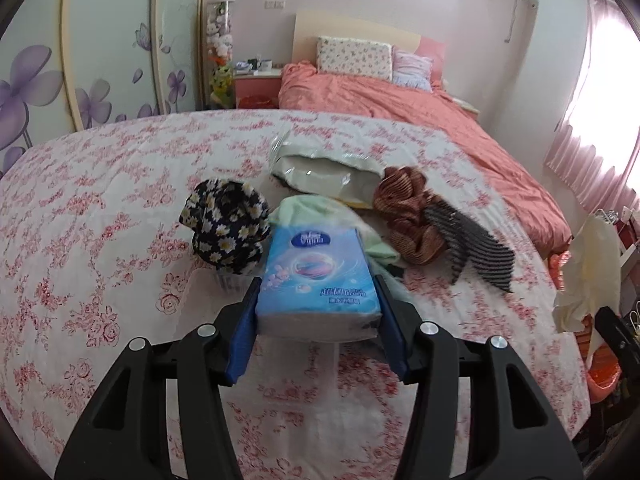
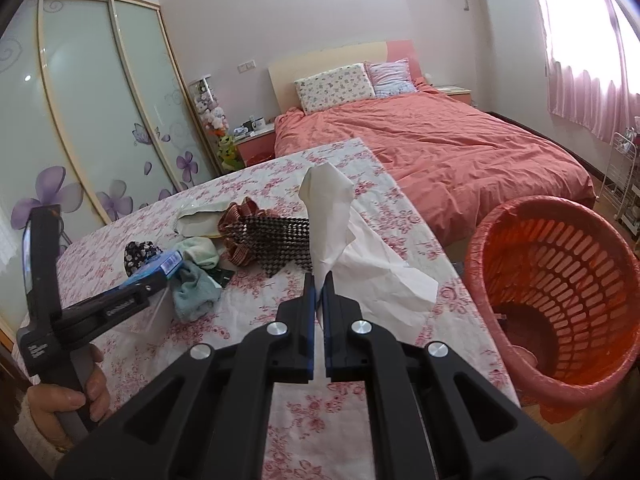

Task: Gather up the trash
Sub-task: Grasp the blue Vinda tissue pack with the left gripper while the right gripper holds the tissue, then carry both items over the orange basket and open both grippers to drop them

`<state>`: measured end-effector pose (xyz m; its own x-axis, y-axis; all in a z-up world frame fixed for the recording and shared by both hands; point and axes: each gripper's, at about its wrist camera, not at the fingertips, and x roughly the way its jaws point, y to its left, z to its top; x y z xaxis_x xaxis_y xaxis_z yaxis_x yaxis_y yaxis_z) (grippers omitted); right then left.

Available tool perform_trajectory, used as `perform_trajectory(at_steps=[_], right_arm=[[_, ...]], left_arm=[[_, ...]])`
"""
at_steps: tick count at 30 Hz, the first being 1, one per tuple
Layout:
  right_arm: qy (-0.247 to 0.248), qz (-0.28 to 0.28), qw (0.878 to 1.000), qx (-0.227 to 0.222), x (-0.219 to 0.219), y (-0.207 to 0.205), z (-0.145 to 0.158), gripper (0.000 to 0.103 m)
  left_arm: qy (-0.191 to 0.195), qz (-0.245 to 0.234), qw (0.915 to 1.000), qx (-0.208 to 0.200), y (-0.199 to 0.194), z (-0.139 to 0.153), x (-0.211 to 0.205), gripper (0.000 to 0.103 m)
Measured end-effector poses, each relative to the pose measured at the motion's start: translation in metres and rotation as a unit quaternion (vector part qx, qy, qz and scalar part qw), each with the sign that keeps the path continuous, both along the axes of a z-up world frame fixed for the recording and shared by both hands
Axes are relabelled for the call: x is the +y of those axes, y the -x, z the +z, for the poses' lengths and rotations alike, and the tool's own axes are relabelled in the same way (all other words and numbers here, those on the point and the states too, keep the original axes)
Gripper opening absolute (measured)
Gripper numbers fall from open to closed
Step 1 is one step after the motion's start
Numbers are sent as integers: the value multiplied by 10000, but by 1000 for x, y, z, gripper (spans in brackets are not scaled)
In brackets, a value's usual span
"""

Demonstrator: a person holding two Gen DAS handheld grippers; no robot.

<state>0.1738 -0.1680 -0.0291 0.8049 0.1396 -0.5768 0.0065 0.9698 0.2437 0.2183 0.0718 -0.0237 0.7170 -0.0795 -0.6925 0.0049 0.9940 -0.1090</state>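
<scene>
White crumpled tissue paper (image 2: 338, 236), one piece, stands pinched between the pressed-together jaws of the right gripper (image 2: 319, 280), just above the bench (image 2: 280, 412) edge and left of the one red-orange slotted plastic waste basket (image 2: 560, 292) on the floor. One blue plastic tissue pack (image 1: 318, 276) sits between the jaws of the left gripper (image 1: 318, 294); the blue pads appear to press its sides, though blur makes that contact uncertain. On the bench lie one dark daisy-print cloth (image 1: 226, 226), one pale green towel (image 2: 196, 280), one brown pleated scarf (image 1: 412, 216) and one clear-wrapped cream package (image 1: 324, 172). The bench wears a white cloth printed with red roses. Behind stands a bed (image 2: 440, 140) with a salmon cover and two pillows, beside sliding wardrobe doors (image 2: 80, 120) with purple flowers. Both grippers point downward; a hand (image 2: 72, 400) grips the left gripper's handle.
</scene>
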Motion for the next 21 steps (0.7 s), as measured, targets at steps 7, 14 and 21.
perform_trajectory(at_steps=[7, 14, 21], right_arm=[[-56, -169, 9998, -17, -16, 9, 0, 4], [-101, -323, 9994, -89, -32, 18, 2, 4], [-58, -569, 9982, -157, -50, 29, 5, 4]], left_arm=[[88, -136, 9998, -139, 7, 6, -9, 52], [205, -232, 9990, -315, 16, 17, -15, 51], [416, -578, 9962, -501, 31, 33, -41, 51]])
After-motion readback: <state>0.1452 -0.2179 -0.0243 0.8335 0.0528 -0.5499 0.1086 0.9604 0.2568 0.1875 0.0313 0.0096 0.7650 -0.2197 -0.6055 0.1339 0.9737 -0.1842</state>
